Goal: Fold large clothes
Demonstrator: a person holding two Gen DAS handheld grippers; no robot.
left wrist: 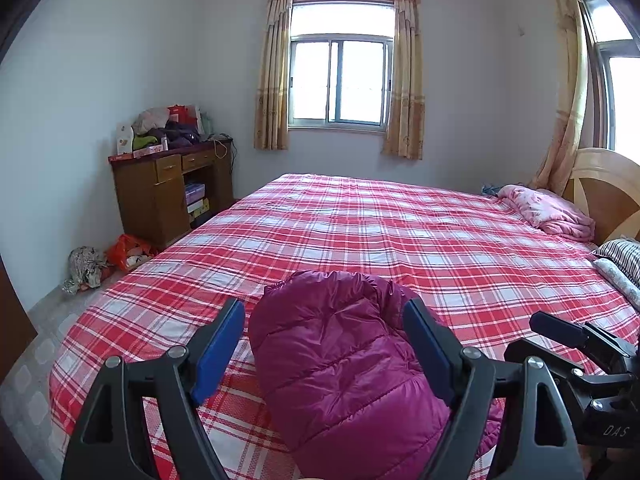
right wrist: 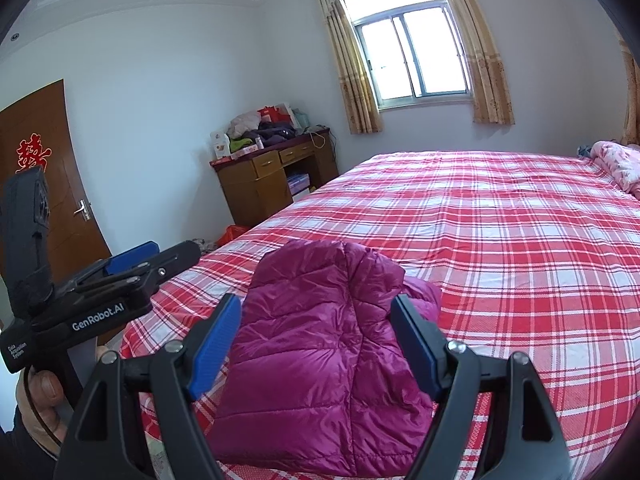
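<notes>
Jacket [right wrist: 320,352] folded on bed [right wrist: 520,240]; left gripper [left wrist: 324,344] fingers spread; right gripper [right wrist: 316,344] fingers spread

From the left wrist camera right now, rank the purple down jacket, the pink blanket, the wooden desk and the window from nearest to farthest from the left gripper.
1. Purple down jacket, between the open fingers of the left gripper, on the bed.
2. Pink blanket, far right, by the headboard.
3. Wooden desk, left, against the wall; too close to the blanket to call.
4. Window, on the back wall.
</notes>
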